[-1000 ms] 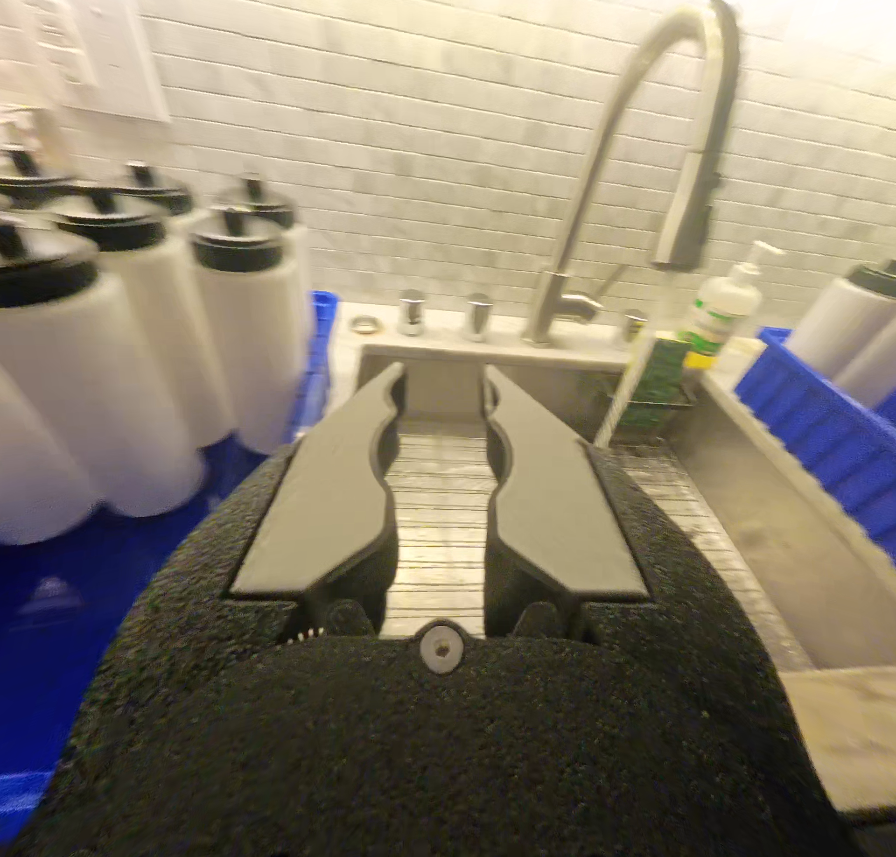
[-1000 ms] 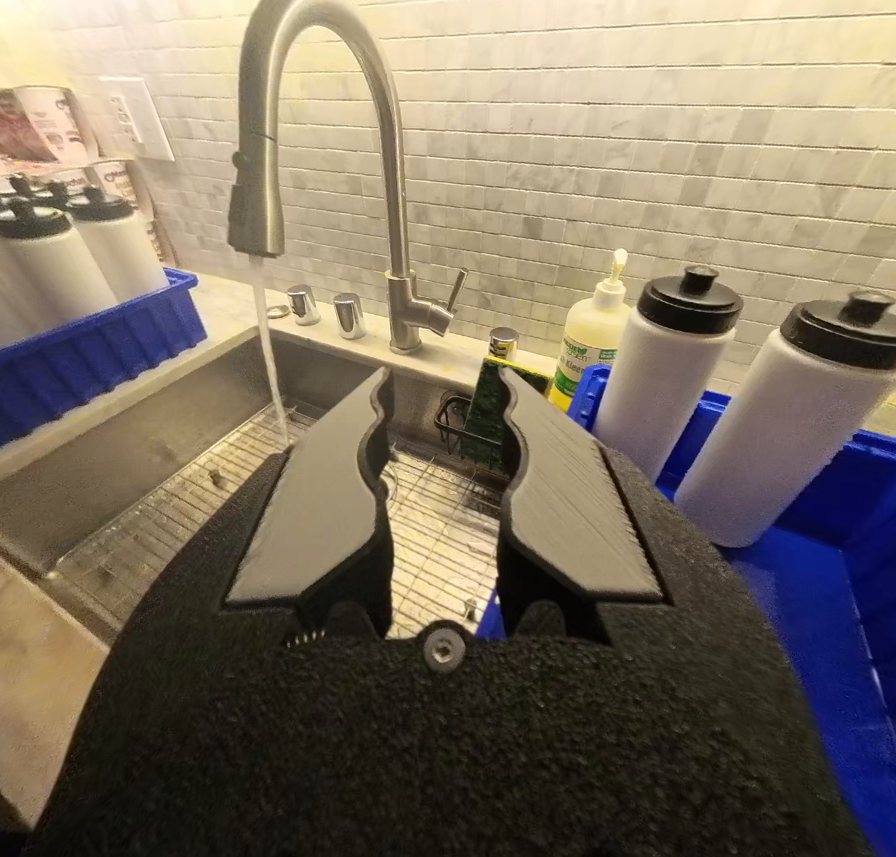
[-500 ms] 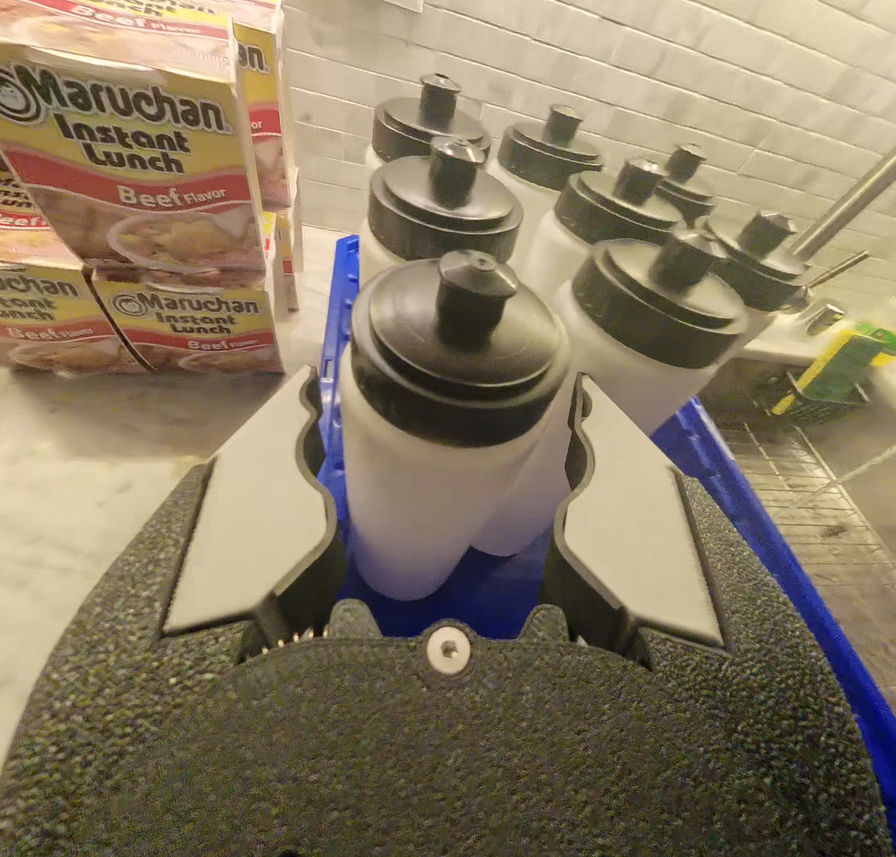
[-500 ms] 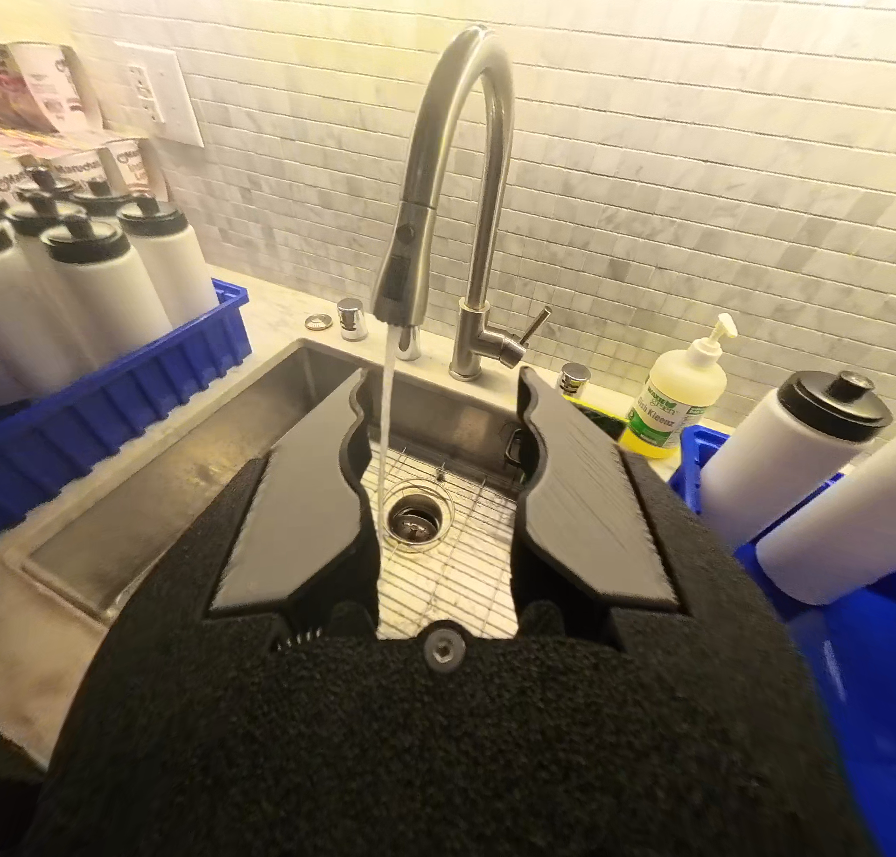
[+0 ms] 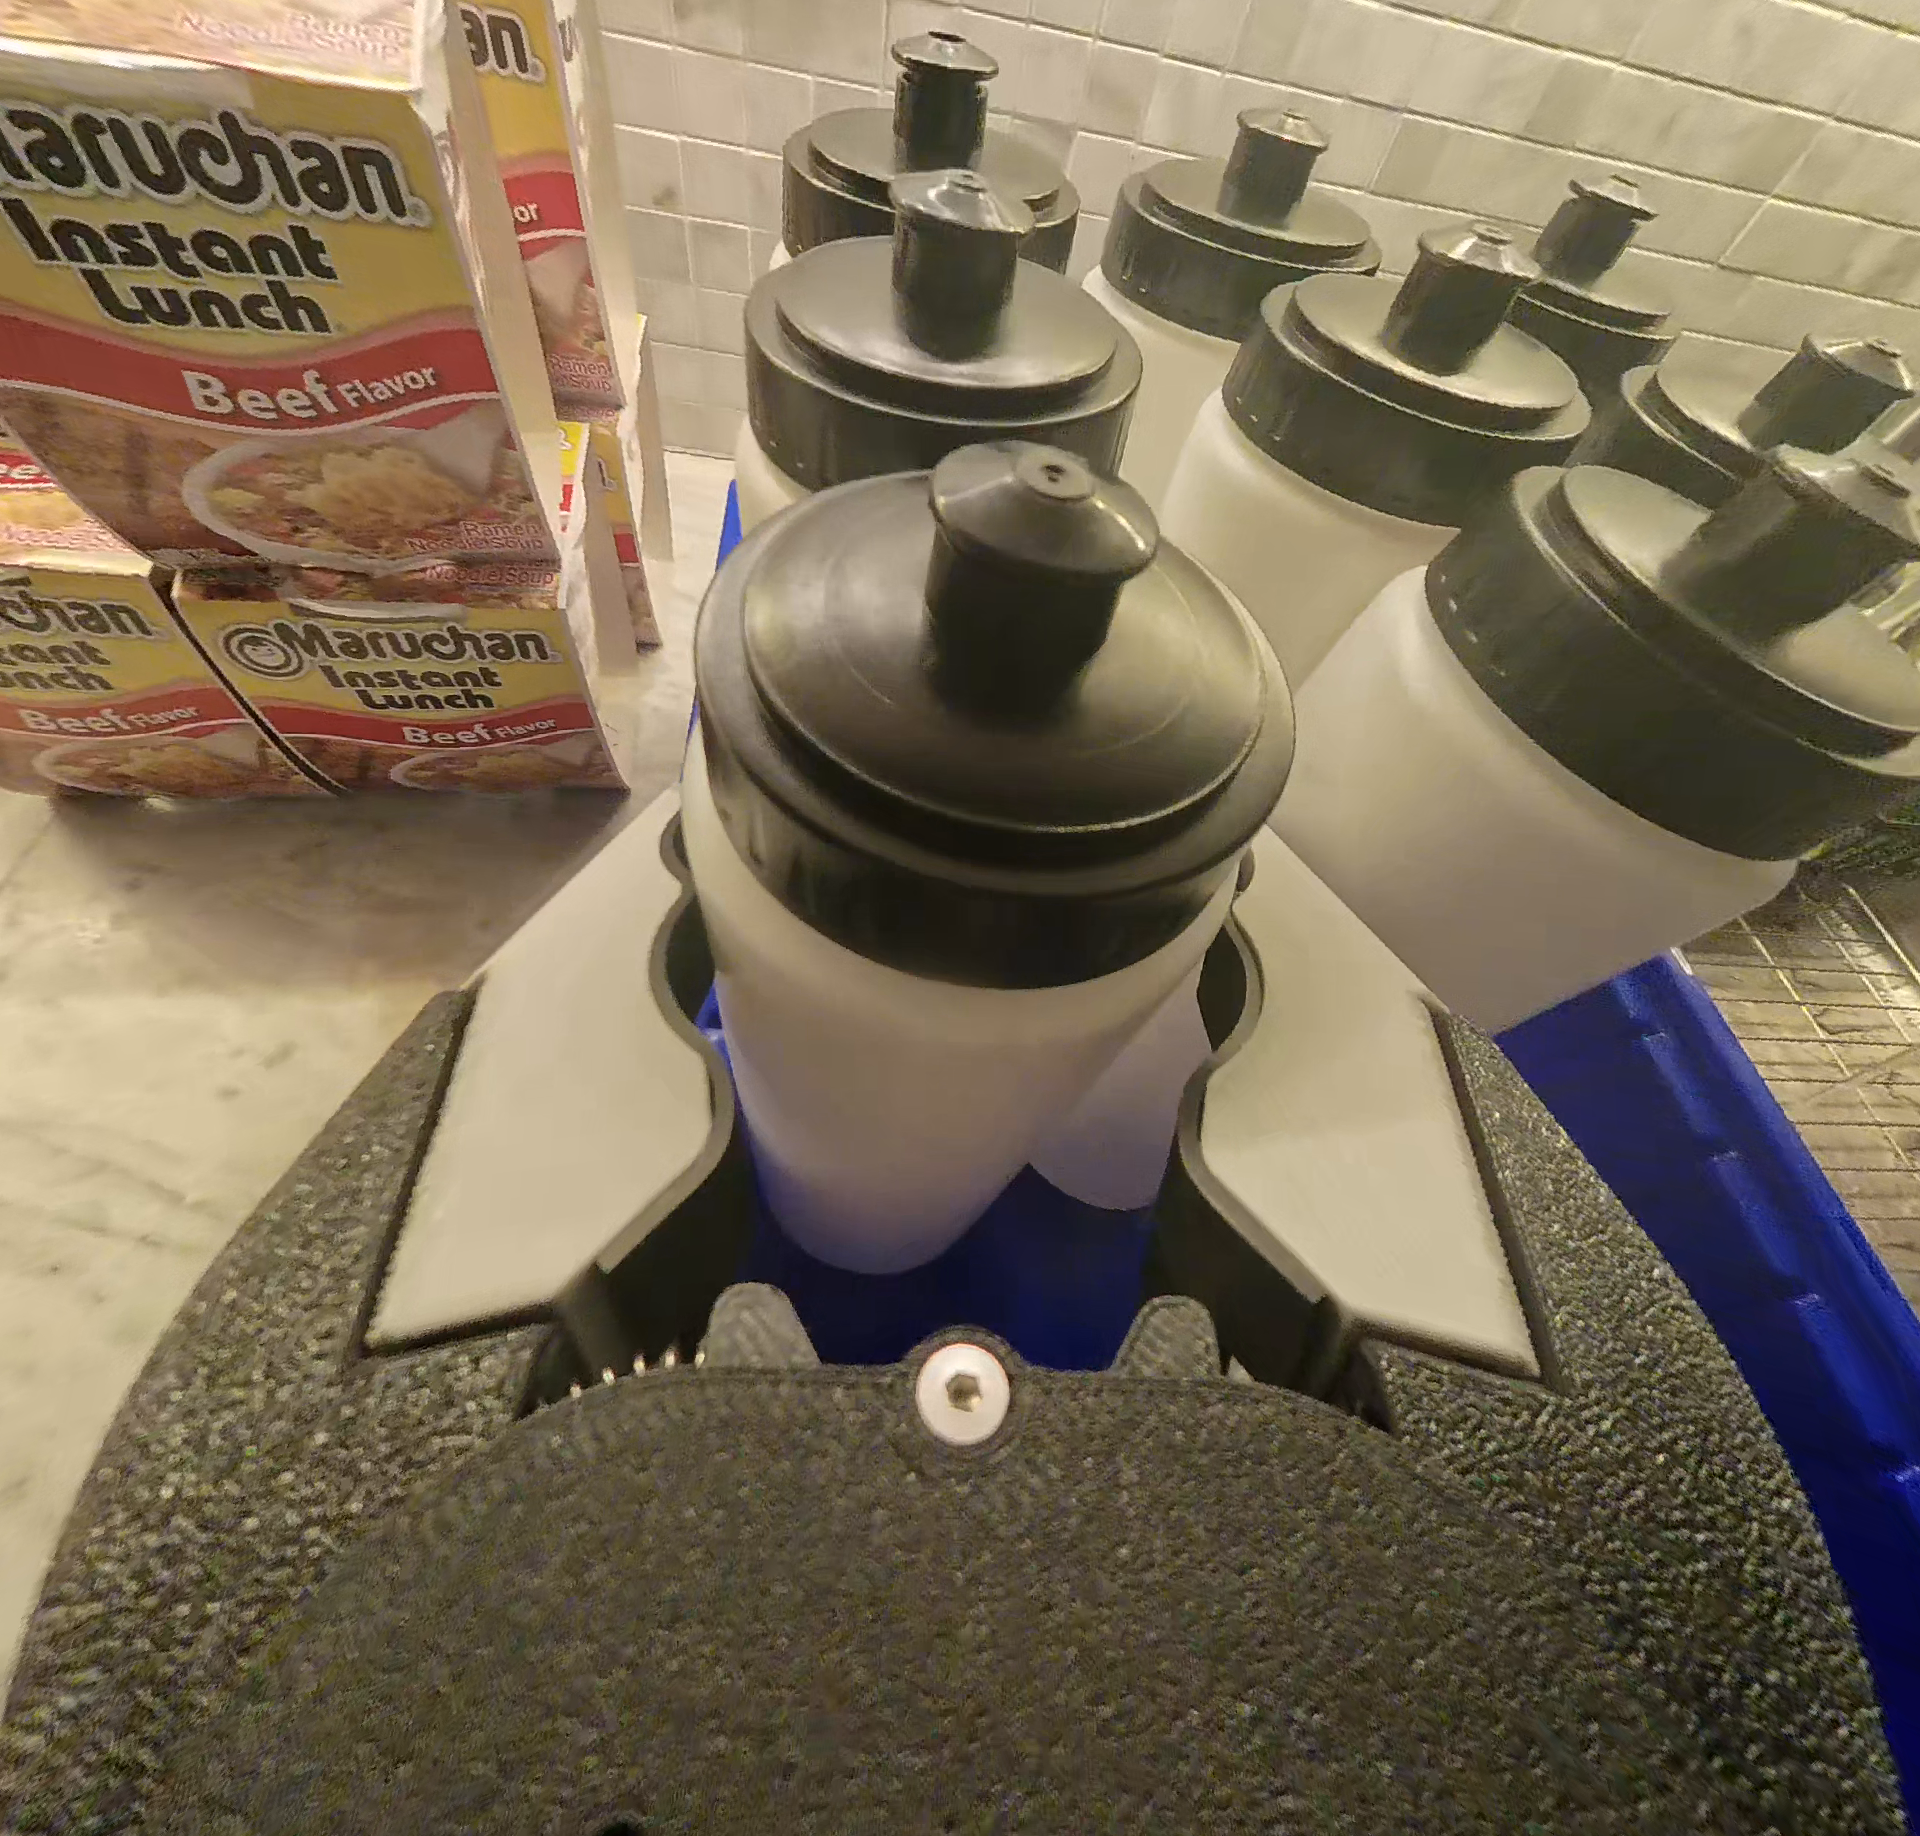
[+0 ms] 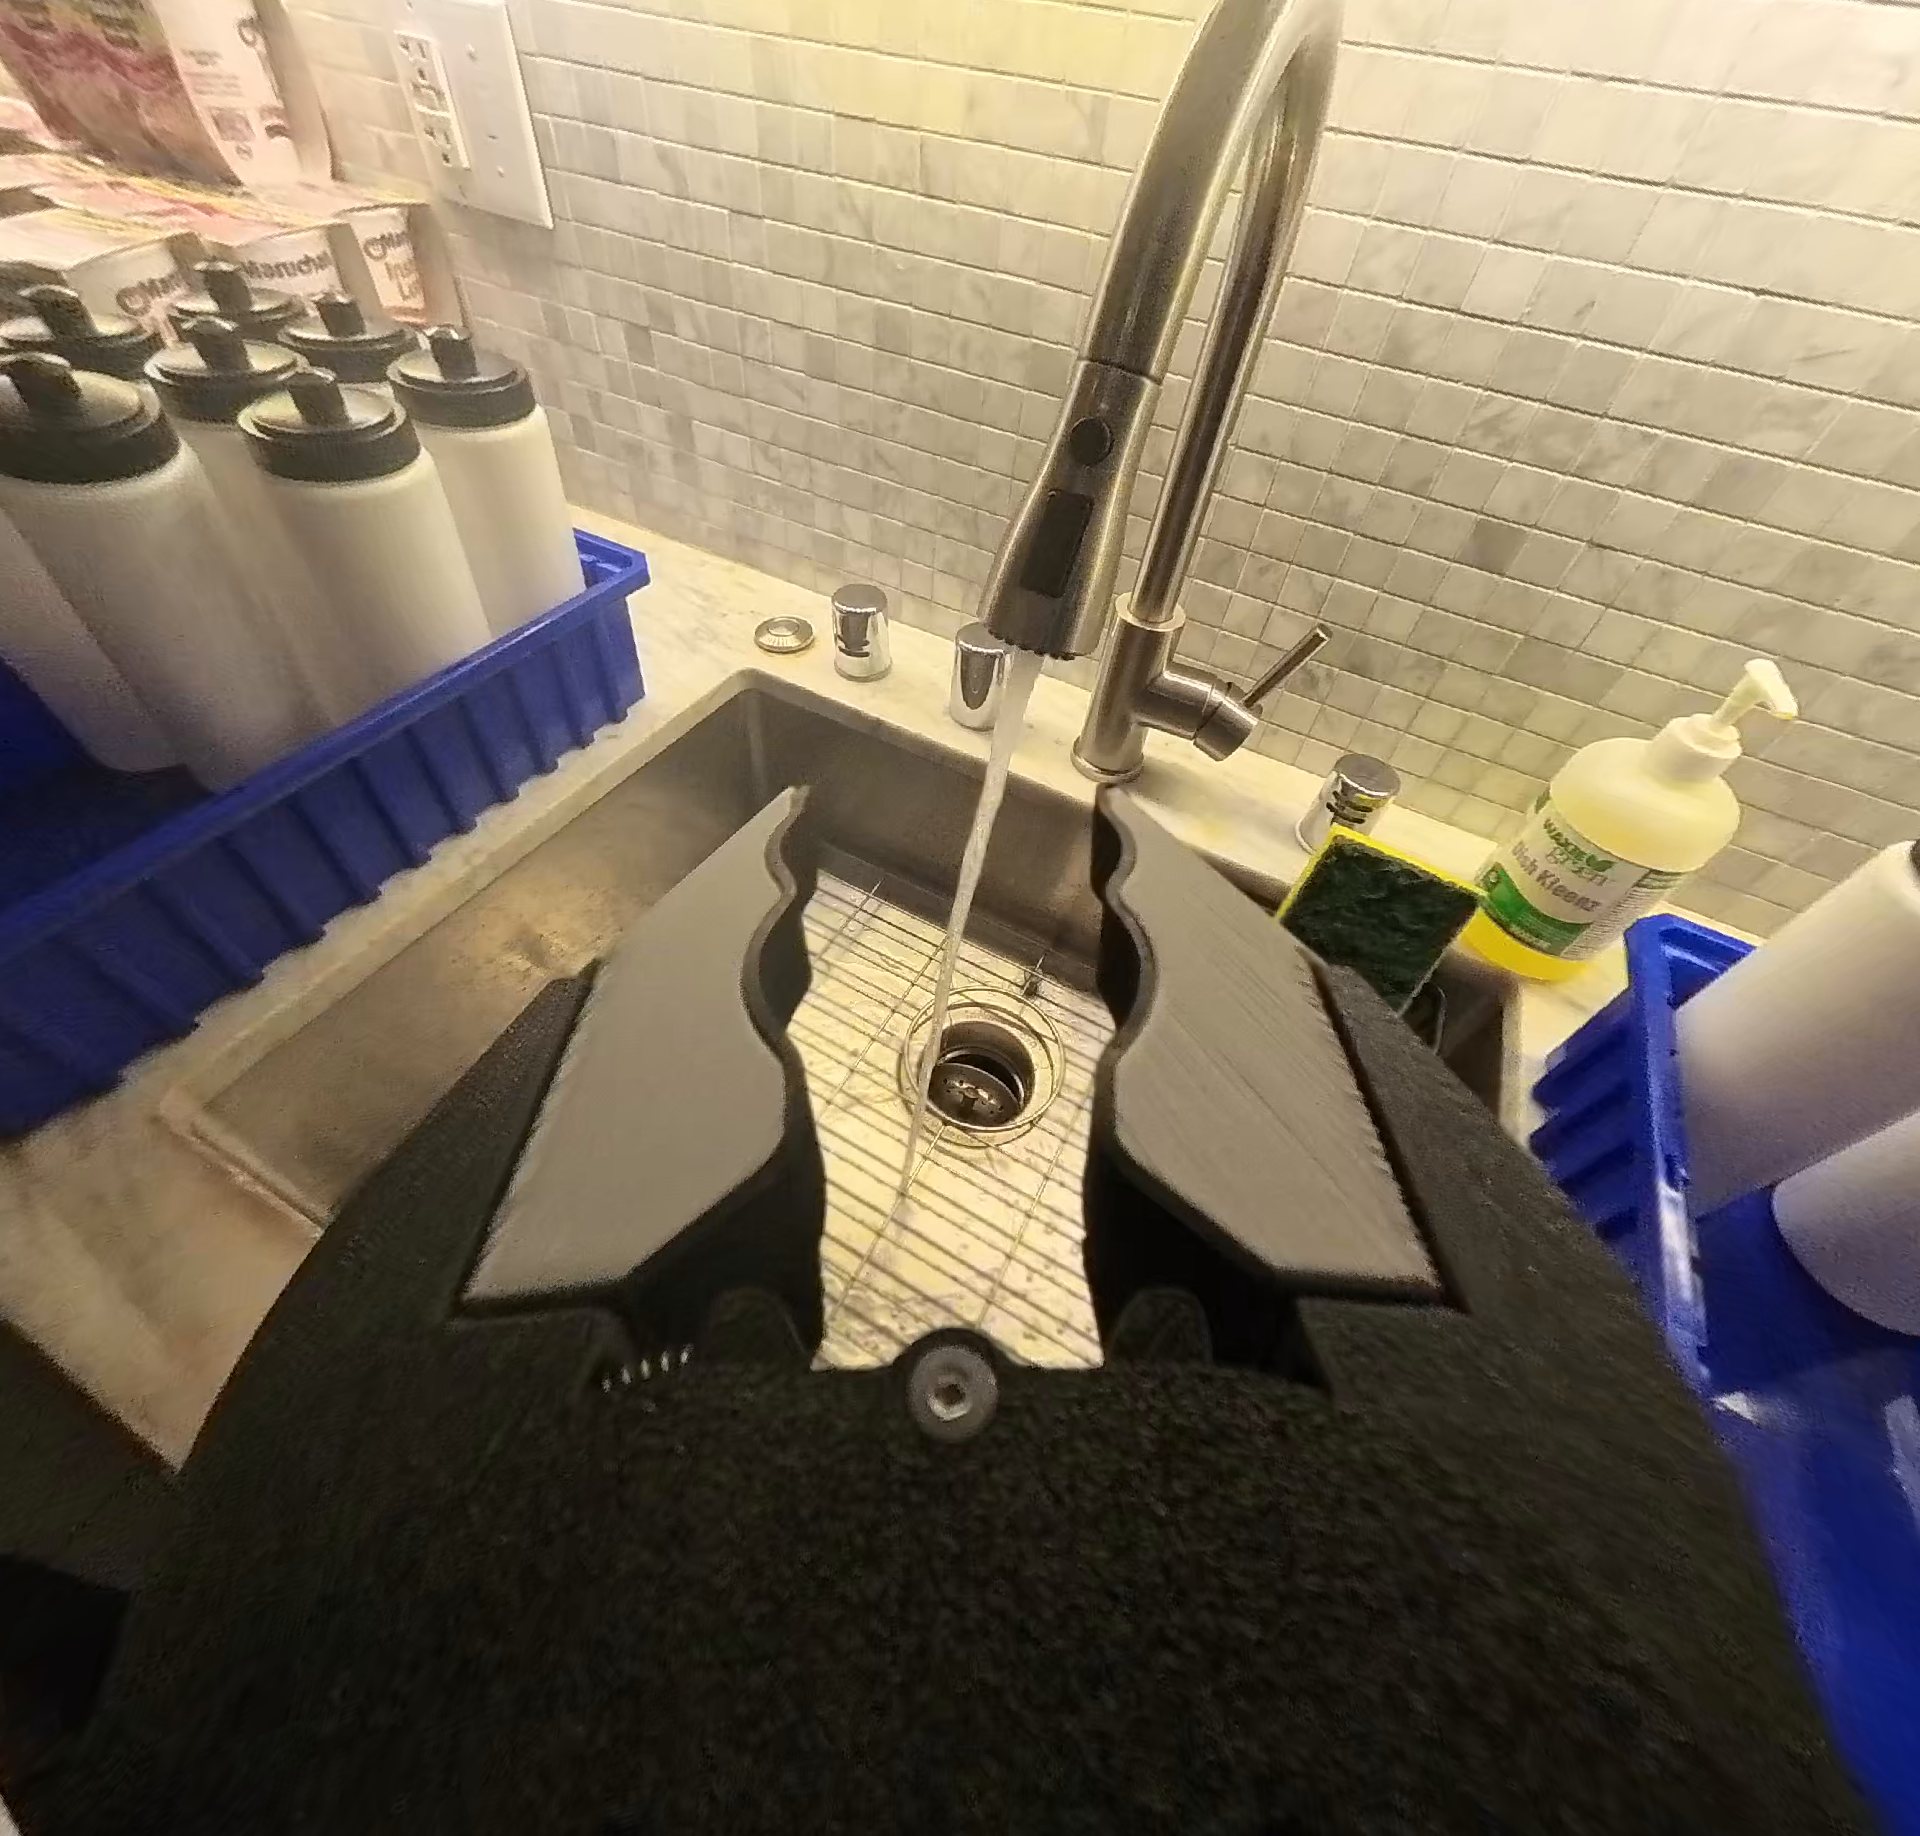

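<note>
My left gripper [image 5: 961, 841] is open, with its jaws on either side of the nearest white squeeze bottle [image 5: 914, 1059], just below the bottle's black cap [image 5: 987, 695]. I cannot tell if the fingers touch it. The bottle stands in a blue bin [image 5: 1714, 1215] with several like bottles [image 5: 1351, 498]. My right gripper [image 6: 953, 799] is open and empty above the steel sink [image 6: 468, 976]. The faucet [image 6: 1195, 280] runs, and its water stream [image 6: 977, 830] falls between the fingers to the drain [image 6: 971, 1069].
Stacked noodle boxes [image 5: 260, 332] stand on the marble counter [image 5: 156, 1007] left of the bin. In the right wrist view, the bin of bottles [image 6: 312, 830] is left of the sink. A sponge [image 6: 1371, 919], a soap dispenser [image 6: 1621, 851] and another blue bin [image 6: 1621, 1111] with a white bottle [image 6: 1818, 1059] are to the right.
My left gripper swung from the sink to the bin and closed in around the nearest bottle. My right gripper turned left, from the right bin to the drain and the stream.
</note>
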Tool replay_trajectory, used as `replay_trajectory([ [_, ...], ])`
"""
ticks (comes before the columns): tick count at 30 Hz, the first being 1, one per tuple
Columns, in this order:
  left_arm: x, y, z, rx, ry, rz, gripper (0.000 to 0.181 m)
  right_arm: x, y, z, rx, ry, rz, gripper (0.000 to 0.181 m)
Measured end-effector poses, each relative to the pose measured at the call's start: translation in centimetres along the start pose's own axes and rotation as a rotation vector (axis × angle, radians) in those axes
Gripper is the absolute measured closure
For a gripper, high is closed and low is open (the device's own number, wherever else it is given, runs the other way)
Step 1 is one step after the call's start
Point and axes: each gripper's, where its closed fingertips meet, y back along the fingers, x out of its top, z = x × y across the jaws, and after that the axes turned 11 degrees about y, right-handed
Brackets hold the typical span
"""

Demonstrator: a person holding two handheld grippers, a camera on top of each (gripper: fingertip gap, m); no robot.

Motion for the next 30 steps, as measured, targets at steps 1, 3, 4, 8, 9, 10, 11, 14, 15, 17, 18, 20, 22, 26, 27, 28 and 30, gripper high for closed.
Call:
replay_trajectory([
  [1,0.1,0.2,0.0,0.003,0.000,0.006,0.085,-0.1,-0.1,-0.2,0.008,0.001,-0.002,0.129],
  [3,0.6,0.8,0.2,0.007,0.004,0.025,0.086,-0.1,-0.2,-0.6,0.027,0.005,0.002,0.129],
  [4,0.9,1.1,0.3,0.009,0.004,0.032,0.086,0.0,-0.2,-0.7,0.036,0.007,0.008,0.129],
  [8,2.4,3.0,1.1,0.042,-0.006,0.074,0.086,0.3,0.1,-0.7,0.067,0.009,0.046,0.130],
  [9,2.9,3.7,1.5,0.052,-0.010,0.087,0.086,0.5,0.3,-0.6,0.073,0.011,0.058,0.130],
  [10,3.3,4.5,1.8,0.067,-0.017,0.098,0.086,0.6,0.5,-0.4,0.078,0.015,0.072,0.130],
  [11,3.7,5.4,2.1,0.086,-0.022,0.107,0.086,0.7,0.8,-0.1,0.085,0.018,0.085,0.130],
  [14,5.0,8.4,3.6,0.148,-0.053,0.147,0.086,0.8,2.1,0.7,0.117,0.022,0.127,0.130],
  [15,5.5,9.6,4.5,0.168,-0.067,0.163,0.087,0.9,2.7,0.9,0.135,0.022,0.139,0.130],
  [17,6.1,12.1,7.6,0.165,-0.095,0.187,0.087,1.0,3.9,0.5,0.210,0.019,0.152,0.125],
  [18,6.1,13.2,9.8,0.140,-0.112,0.191,0.087,1.0,4.5,-0.1,0.267,0.009,0.149,0.120],
  [20,5.3,14.9,15.3,0.055,-0.146,0.177,0.087,1.6,5.9,-1.8,0.364,-0.022,0.185,0.117],
  [22,3.4,15.9,21.7,-0.049,-0.168,0.161,0.088,2.8,7.4,-3.9,0.456,-0.056,0.221,0.113],
  [26,-2.6,16.4,34.5,-0.226,-0.208,0.142,0.088,6.3,9.9,-7.4,0.552,-0.135,0.299,0.107],
  [27,-4.3,16.3,37.5,-0.268,-0.213,0.143,0.089,6.8,10.2,-8.2,0.571,-0.159,0.304,0.104],
  [28,-6.1,16.1,40.4,-0.314,-0.216,0.140,0.088,7.0,10.3,-8.9,0.594,-0.182,0.290,0.097],
  [30,-9.5,15.7,45.2,-0.392,-0.197,0.127,0.088,6.4,10.5,-9.9,0.630,-0.206,0.241,0.077],
])
